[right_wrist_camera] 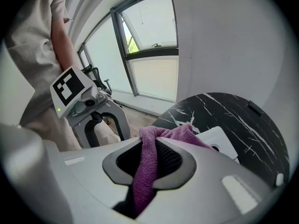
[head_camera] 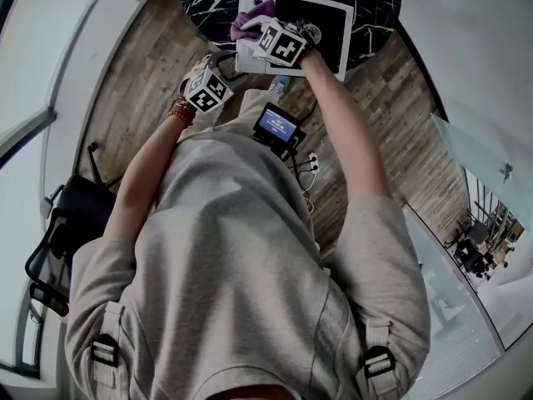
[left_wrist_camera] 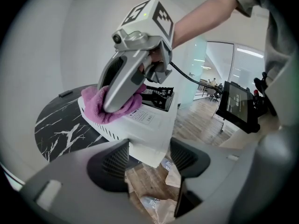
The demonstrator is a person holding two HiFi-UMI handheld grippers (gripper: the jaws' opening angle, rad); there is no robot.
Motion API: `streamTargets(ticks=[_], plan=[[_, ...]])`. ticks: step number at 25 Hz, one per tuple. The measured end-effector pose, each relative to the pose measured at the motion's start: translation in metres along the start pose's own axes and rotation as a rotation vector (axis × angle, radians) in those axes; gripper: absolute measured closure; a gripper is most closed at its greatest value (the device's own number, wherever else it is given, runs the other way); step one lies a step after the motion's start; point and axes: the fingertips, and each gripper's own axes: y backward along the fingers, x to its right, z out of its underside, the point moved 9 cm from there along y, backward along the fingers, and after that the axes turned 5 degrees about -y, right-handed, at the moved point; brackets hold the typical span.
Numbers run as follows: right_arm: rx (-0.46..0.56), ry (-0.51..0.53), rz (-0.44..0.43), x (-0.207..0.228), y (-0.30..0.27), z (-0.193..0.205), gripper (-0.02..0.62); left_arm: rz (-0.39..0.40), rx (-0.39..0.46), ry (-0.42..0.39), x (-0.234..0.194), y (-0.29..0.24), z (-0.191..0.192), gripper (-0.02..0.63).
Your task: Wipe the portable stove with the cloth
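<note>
Head view: shows the stove (head_camera: 329,27) at 12 o'clock on the counter (head_camera: 208,2), long side running 9 to 3, with the cloth (head_camera: 248,19) on its 9 o'clock end under the right gripper (head_camera: 279,44). Puts the left gripper (head_camera: 223,63) at the near corner.

Left gripper view: seems to clamp that overhanging stove corner between wide-set pads.

Right gripper view: pinches the cloth tight against the stove top. Leaves the bare top toward 3 o'clock for wiping.
</note>
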Motion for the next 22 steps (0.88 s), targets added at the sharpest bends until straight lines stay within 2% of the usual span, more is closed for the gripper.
streamTargets(ticks=[22], plan=[[-0.067,0.046,-0.092,-0.047,-0.004,0.009,0.522,0.019,-0.010,-0.001,-0.002,0.001,-0.001,0.322]])
